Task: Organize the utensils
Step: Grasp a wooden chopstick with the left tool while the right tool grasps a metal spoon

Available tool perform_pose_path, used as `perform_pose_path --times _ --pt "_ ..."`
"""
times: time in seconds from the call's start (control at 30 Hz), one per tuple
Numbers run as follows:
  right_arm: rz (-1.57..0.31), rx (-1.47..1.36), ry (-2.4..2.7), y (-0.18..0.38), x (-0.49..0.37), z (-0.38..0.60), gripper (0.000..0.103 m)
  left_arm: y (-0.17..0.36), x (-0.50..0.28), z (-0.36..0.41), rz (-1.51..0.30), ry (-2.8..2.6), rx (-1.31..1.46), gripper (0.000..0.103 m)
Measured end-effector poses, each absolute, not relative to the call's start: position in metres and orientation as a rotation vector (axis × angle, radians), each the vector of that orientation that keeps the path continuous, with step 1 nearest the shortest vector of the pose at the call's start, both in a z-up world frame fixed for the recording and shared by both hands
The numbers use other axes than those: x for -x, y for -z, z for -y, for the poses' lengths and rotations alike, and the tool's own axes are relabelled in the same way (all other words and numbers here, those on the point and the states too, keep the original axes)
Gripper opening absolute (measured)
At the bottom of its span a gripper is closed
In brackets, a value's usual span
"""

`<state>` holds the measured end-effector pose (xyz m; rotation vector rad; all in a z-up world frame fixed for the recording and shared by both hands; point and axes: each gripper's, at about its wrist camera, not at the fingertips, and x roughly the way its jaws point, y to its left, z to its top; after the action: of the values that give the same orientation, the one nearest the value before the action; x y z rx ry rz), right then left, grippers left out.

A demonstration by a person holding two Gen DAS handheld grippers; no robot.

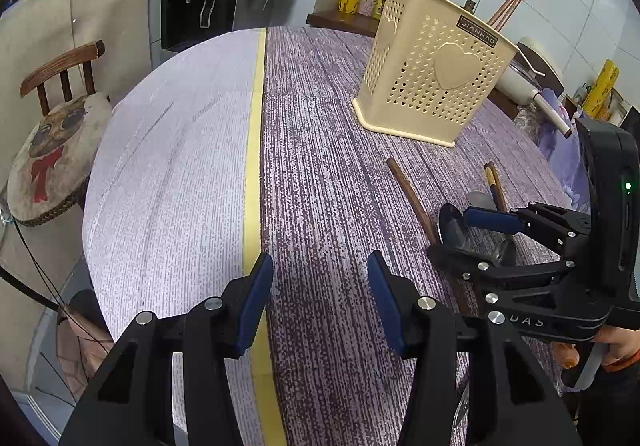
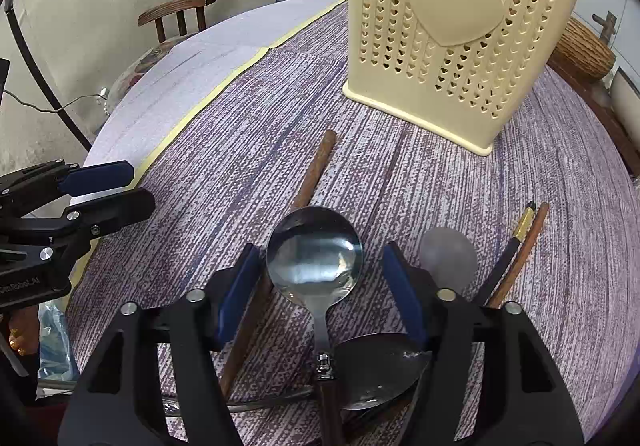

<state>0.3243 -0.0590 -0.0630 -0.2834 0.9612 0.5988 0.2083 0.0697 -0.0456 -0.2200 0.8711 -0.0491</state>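
Steel spoon [image 2: 315,254] between spread fingers of right gripper [image 2: 320,286].

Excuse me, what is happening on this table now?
A person is sorting utensils into the cream holder. The right gripper is open, its fingers on either side of a round steel spoon lying on the table. The left gripper is open and holds nothing.

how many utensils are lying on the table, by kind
spoons: 3, a round shiny one between the right gripper's open fingers, a frosted one, a darker one
chopsticks: 3, one brown stick alone, a pair to the right
total: 6, all outside the cream holder
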Motion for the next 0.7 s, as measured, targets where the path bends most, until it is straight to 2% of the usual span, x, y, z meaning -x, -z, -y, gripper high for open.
perform_pose_path --times 0.07,0.33,0.7 --pt "-0.963 0.260 -0.609 0.062 -0.326 0.062 0.048 0.046 -0.210 -0.069 -0.875 0.050 0.220 0.049" --pt "-0.949 0.176 -0.621 0.055 -0.324 0.075 0.048 0.048 -0.217 -0.060 -0.887 0.071 0.199 0.049" --pt "-0.812 -0.021 -0.555 0.004 -0.311 0.126 0.048 0.044 -0.238 -0.032 -0.917 0.148 0.168 0.048"
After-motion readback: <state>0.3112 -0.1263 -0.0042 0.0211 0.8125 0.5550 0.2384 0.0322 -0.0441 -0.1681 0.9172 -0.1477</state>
